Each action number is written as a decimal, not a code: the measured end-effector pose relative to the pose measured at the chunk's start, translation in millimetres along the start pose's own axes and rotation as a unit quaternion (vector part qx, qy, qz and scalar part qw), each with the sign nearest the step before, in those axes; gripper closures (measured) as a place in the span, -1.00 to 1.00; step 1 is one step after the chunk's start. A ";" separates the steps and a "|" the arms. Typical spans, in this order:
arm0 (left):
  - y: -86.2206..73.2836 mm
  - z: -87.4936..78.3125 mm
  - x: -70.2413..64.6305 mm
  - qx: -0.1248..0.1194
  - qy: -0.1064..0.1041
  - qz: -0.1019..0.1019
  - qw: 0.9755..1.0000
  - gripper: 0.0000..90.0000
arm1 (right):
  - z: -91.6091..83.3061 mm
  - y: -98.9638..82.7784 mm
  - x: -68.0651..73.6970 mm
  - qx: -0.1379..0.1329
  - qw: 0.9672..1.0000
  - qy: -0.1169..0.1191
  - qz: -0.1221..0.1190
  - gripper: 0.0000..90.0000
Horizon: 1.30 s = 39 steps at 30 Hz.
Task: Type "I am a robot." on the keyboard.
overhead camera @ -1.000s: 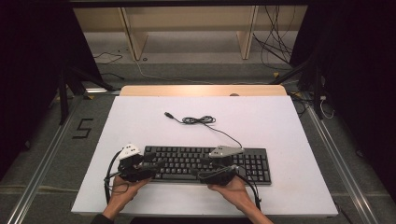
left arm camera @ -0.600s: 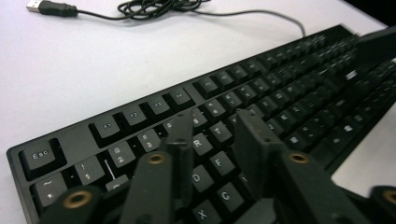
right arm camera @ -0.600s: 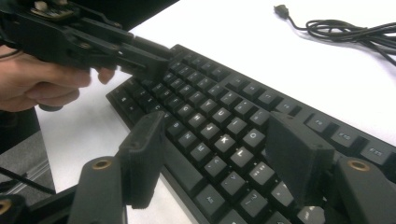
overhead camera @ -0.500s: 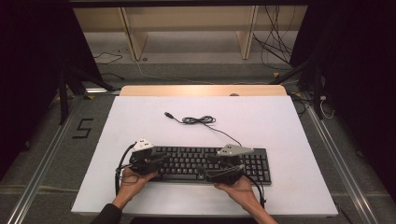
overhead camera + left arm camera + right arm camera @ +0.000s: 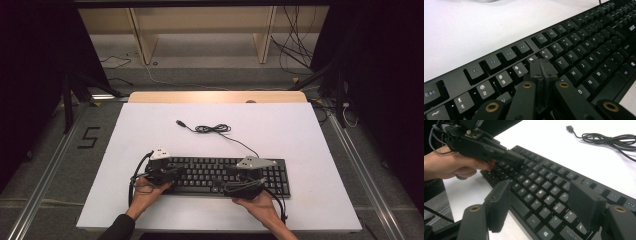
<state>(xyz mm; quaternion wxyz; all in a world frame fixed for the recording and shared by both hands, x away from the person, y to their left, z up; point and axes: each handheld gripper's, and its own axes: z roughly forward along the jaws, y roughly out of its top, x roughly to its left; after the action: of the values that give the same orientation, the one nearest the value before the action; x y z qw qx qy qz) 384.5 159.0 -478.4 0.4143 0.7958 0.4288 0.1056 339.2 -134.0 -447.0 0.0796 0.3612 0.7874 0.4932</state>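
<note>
- The room around you is dark at both sides; ahead, beyond the table, a pale wooden frame (image 5: 150, 40) stands on a grey floor with loose cables trailing across it.
- The table (image 5: 300, 140) has a white top with a strip of bare wood along its far edge, and nearly all of it lies free.
- The black keyboard (image 5: 227, 175) lies flat near your edge, long side toward you, likely so both grippers can reach its keys from above.
- Its cable (image 5: 215, 129) runs away from the far side into a loose coil, the plug lying apart on the white top.
- Your right gripper (image 5: 544, 205) hovers over the right half with its jaws standing wide and nothing between them; this looks like a waiting stance.
- Your left gripper (image 5: 542, 71) sits over the left half, jaws just closed fully together on nothing, the joined tip low over the number and upper letter rows. Closed this way it probably serves as a single poking point for one key.
</note>
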 end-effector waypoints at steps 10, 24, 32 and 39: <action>-2.3 3.6 2.1 0.006 -0.004 0.000 1.000 0.98 | 1.0 -0.5 1.1 0.003 1.000 0.001 -0.001 -0.20; 0.7 -8.0 3.5 -0.016 -0.005 -0.008 1.000 0.76 | 2.2 -0.4 -0.5 0.003 1.000 -0.001 0.001 -0.20; 0.0 -22.8 4.7 -0.038 -0.025 -0.019 0.999 0.34 | 7.2 0.1 -1.4 0.006 1.000 -0.006 -0.001 -0.20; -2.3 -30.1 1.2 -0.053 -0.034 -0.022 0.998 0.01 | 13.7 2.4 -3.9 0.011 1.000 -0.007 -0.002 -0.16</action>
<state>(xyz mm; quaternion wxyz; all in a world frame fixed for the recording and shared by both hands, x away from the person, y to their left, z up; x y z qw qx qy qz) 368.1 177.7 -461.3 0.4725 0.7663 0.4255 0.0916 349.8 -126.0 -452.8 0.0822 0.3641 0.7930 0.4815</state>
